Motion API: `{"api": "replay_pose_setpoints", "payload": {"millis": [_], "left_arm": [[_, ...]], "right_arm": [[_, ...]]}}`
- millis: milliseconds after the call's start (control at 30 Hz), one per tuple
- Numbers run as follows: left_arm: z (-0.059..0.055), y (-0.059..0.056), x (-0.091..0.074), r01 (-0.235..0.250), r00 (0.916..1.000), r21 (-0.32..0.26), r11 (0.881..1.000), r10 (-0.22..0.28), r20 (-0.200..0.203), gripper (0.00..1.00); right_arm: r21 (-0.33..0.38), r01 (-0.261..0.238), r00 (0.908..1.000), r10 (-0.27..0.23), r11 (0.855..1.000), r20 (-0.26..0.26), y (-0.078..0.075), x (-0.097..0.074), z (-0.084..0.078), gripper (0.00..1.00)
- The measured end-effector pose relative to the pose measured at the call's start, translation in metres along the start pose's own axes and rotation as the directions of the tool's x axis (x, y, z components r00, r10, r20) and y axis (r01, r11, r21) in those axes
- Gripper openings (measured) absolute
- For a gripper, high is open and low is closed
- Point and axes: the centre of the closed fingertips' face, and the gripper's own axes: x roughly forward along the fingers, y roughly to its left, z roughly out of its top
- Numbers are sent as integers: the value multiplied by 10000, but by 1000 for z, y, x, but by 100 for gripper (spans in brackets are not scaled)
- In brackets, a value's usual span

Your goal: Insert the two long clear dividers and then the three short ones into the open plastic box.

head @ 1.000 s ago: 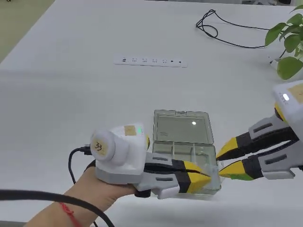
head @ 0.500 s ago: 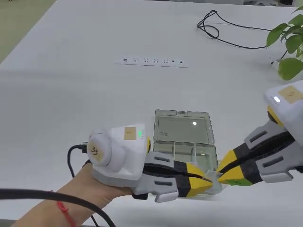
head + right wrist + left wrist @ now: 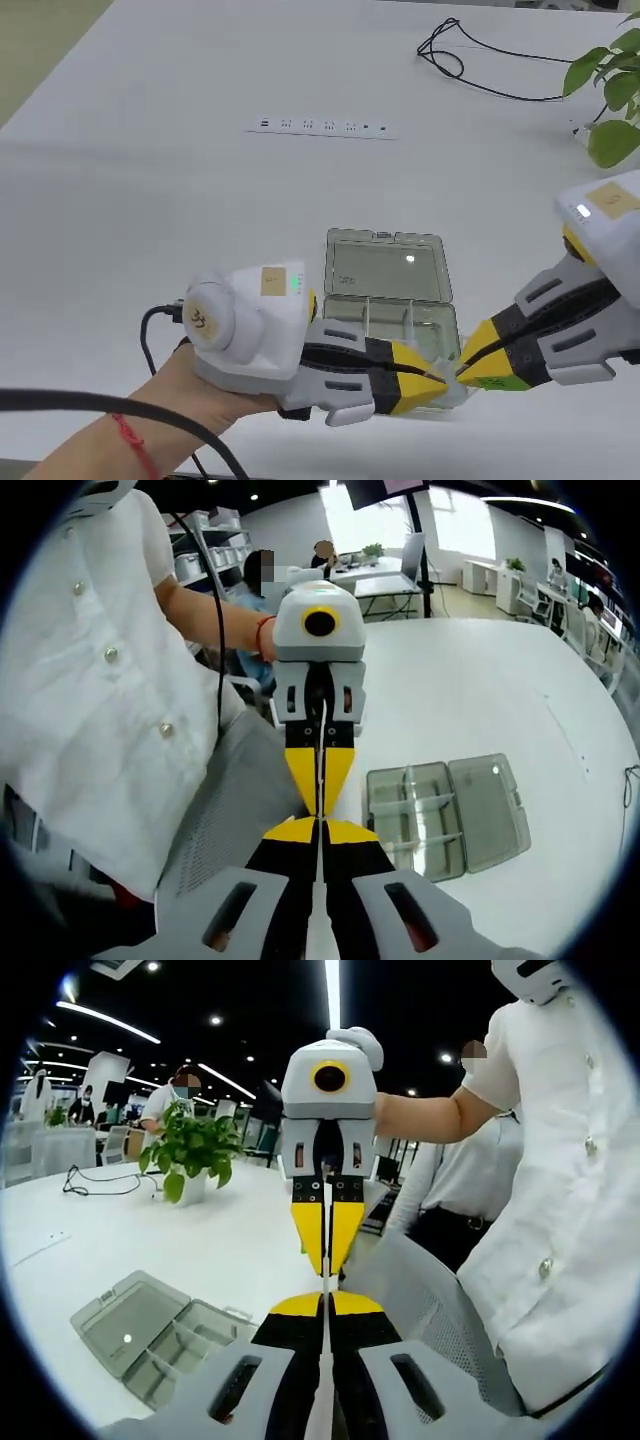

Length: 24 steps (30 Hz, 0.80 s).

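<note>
**Yellow tips nose to nose at the box's near right corner**

Yellow-and-black jaws fill the foreground. The left gripper (image 3: 432, 380) comes in from the box's near left, carried by a hand (image 3: 205, 400) with a red cord (image 3: 135, 447) at the wrist. Its jaws are pressed together. The right gripper (image 3: 466, 371) reaches in from the box's right, its body cut off by the frame edge. Its jaws are closed too, so the two sets of tips almost meet.

Between those tips sits a small clear sliver (image 3: 447, 367), pale and hard to read. I cannot tell which pair of jaws pinches it, or whether both do. Each gripper view has the other gripper head-on, tip to tip, and the sliver is lost edge-on.

Just behind them lies the open plastic box (image 3: 345, 313) on the white table (image 3: 150, 200). Its near edge and right corner are hidden by the jaws. Clear dividers (image 3: 410, 321) already stand in the tray, though I can't count them through the glare. The lid (image 3: 387, 270) lies flat on the box's far side.

Well beyond the box rests a white power strip (image 3: 320, 127). Farther off, to the box's far right, a black cable (image 3: 450, 55) loops, and a green plant (image 3: 608, 95) is clipped by the frame.
</note>
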Motion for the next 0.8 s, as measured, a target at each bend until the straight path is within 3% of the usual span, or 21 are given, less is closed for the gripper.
{"api": "replay_pose_setpoints", "payload": {"millis": [367,800], "left_arm": [[-5,5,-5,-305,9994,137,9994,306,-130,1],[-17,18,-18,-1080,9934,94,9941,1083,-376,22]], "right_arm": [[-36,158,9999,-158,9999,-8,-5,-2,0,3],[63,734,9973,-734,9973,-54,-21,-13,-5,3]]}}
